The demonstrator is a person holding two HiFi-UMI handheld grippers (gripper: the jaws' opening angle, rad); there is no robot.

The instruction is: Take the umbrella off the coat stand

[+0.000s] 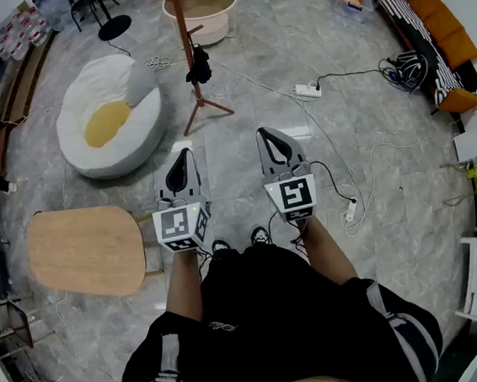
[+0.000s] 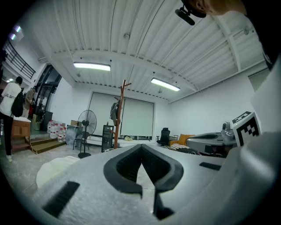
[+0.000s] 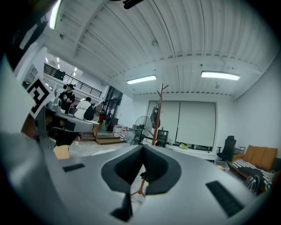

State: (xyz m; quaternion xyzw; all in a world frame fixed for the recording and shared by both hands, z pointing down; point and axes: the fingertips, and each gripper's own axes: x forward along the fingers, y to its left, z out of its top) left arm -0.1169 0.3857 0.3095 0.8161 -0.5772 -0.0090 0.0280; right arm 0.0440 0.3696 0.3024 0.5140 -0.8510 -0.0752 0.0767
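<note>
Grey stone floor [image 1: 230, 174] viewed from overhead, wooden coat stand [image 1: 181, 31] upright toward the far end. Black umbrella [image 1: 198, 65] folded and hanging against the stand's pole, partway up, above the splayed feet. Left tongs [image 1: 186, 155] and right tongs [image 1: 266, 134] held level and side by side ahead of the person's body, both aimed toward the stand and well apart from it. Left tongs clenched, tips pressed together, nothing between them. Right tongs clenched the same way, also empty, the foot of the stand visible through the gap behind the touching tips. White beanbag [image 1: 108, 115] left of the stand, beige tub [image 1: 201, 12] beyond it, light wooden tabletop [image 1: 84, 253] near the left tongs. White power strip [image 1: 306, 91] and trailing cables on the floor at right.
</note>
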